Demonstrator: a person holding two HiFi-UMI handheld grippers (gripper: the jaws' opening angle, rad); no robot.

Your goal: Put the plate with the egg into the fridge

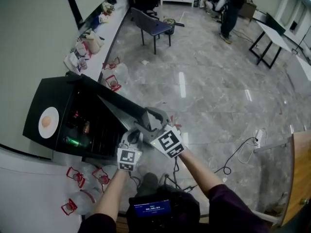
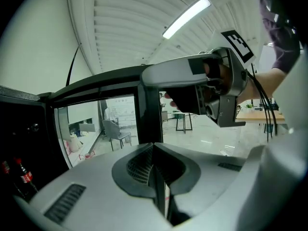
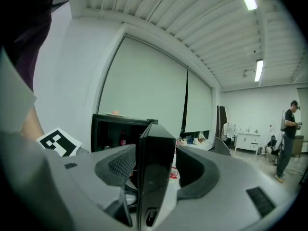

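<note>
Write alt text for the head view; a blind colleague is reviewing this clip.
A black mini fridge, a white plate holding an egg on its top, stands with its door swung open. At the door's free edge, the person's left gripper is shut and the right gripper is open around that edge. Drinks sit inside.

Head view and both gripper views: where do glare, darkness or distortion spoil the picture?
Head view: fisheye bends the walls; bright streaks glare on the floor; the fridge interior is dark, but the plate with the egg on top reads clearly. Left gripper view: the ceiling lamp is blown out. Right gripper view: the door edge, close to the lens, is a dark mass; the corners are black.
</note>
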